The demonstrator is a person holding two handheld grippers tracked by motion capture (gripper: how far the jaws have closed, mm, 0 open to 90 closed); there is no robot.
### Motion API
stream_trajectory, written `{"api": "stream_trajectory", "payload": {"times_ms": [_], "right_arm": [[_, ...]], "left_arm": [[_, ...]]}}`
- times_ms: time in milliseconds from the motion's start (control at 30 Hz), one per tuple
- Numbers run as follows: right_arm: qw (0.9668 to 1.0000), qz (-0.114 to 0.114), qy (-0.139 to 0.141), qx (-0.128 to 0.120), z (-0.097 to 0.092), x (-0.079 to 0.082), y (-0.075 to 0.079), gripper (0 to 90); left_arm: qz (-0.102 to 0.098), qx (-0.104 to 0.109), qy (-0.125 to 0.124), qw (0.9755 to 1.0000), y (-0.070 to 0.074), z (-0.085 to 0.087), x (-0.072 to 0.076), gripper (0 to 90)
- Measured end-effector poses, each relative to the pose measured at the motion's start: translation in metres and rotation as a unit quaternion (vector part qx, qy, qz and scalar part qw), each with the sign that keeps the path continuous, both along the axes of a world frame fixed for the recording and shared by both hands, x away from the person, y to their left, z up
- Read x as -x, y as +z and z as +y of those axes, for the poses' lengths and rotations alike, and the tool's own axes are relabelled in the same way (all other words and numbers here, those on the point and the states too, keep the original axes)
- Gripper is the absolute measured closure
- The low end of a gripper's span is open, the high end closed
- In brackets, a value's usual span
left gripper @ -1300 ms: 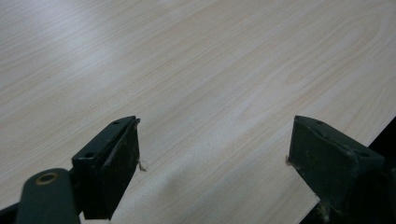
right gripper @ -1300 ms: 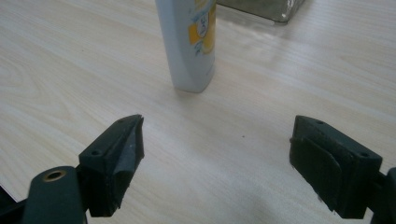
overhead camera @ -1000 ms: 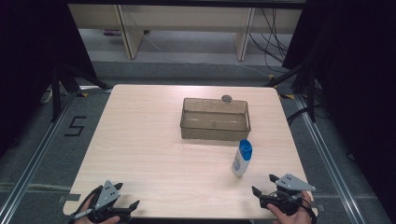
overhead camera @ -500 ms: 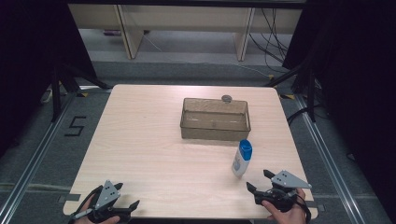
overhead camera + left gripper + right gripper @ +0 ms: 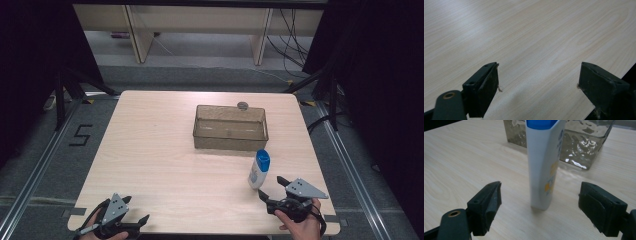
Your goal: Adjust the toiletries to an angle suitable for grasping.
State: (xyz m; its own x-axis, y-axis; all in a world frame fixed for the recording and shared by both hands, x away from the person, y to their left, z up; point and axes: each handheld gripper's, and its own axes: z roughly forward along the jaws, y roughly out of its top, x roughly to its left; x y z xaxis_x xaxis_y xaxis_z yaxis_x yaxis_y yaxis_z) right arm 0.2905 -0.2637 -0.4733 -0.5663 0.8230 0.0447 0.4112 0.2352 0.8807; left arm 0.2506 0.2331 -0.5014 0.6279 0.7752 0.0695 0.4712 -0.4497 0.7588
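Bottle [image 5: 259, 169] standing upright on the table [image 5: 160, 150], with the right gripper [image 5: 271, 188] spread wide just short of it.

In the right gripper view the white bottle [image 5: 543, 167] with its blue cap rises between the 2 black jaws but ahead of their tips, touched by neither; right behind it sits the clear plastic bin [image 5: 579, 142], whose near wall is close to the bottle yet apart from it. From the high view the bin [image 5: 230, 128] lies past the table's middle, a small round grey object [image 5: 243, 105] at its far rim, and the bottle stands off the bin's near right corner. The left gripper [image 5: 136, 210] rests at the near left edge, its 2 jaws also parted wide over bare wood [image 5: 529, 45], holding nothing.
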Motion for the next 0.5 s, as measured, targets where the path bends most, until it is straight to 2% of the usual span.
{"api": "stream_trajectory", "payload": {"times_ms": [67, 100, 133, 167, 200, 233, 267, 333, 367, 400, 433, 467, 500], "right_arm": [[1.0000, 0.003, -0.002, -0.003, 0.002, 0.000, 0.000, 20.0], [0.9999, -0.011, 0.003, 0.013, 0.004, -0.003, 0.001, 20.1], [1.0000, 0.001, 0.003, 0.003, 0.007, -0.002, 0.001, 20.2], [0.9999, -0.009, 0.007, 0.008, 0.007, -0.004, 0.001, 20.3], [1.0000, 0.003, 0.000, -0.003, 0.009, -0.003, 0.001, 20.3], [1.0000, 0.003, 0.000, -0.003, 0.009, -0.003, 0.001, 20.3], [0.9998, -0.015, 0.004, 0.008, 0.008, -0.007, 0.001, 20.3], [1.0000, -0.001, -0.007, 0.002, 0.011, -0.008, 0.001, 20.4], [0.9999, -0.012, 0.000, 0.012, 0.010, -0.011, 0.001, 20.5], [0.9999, -0.008, -0.001, 0.010, 0.010, -0.012, 0.001, 20.8], [0.9998, -0.015, -0.002, 0.012, 0.011, -0.013, 0.001, 21.0], [1.0000, -0.006, -0.005, 0.004, 0.013, -0.013, 0.000, 21.1], [0.9997, -0.015, -0.006, 0.015, 0.011, -0.015, 0.001, 21.3]], "left_arm": [[0.000, 0.003, 0.001, 1.0000, 0.000, 0.000, 0.000, 16.0], [-0.001, 0.001, 0.000, 1.0000, 0.000, 0.000, 0.000, 16.0], [-0.001, -0.001, -0.002, 1.0000, 0.000, 0.000, 0.000, 16.0], [-0.001, -0.002, -0.002, 1.0000, 0.000, 0.000, 0.000, 16.0], [-0.001, 0.001, 0.000, 1.0000, 0.000, 0.000, 0.000, 16.0], [-0.001, 0.001, 0.000, 1.0000, 0.000, 0.000, 0.000, 16.0], [0.000, 0.001, 0.001, 1.0000, 0.000, 0.000, 0.000, 16.0], [-0.001, 0.000, -0.001, 1.0000, 0.000, 0.000, 0.000, 16.0], [0.001, 0.002, -0.004, 1.0000, 0.000, 0.000, 0.000, 16.0], [-0.001, 0.004, -0.001, 1.0000, 0.000, 0.000, 0.000, 16.0], [0.000, 0.001, 0.001, 1.0000, 0.000, 0.000, 0.000, 16.0], [-0.001, -0.001, -0.001, 1.0000, 0.000, 0.000, 0.000, 16.0], [0.000, 0.007, -0.001, 1.0000, -0.001, 0.000, 0.000, 16.0]]}}
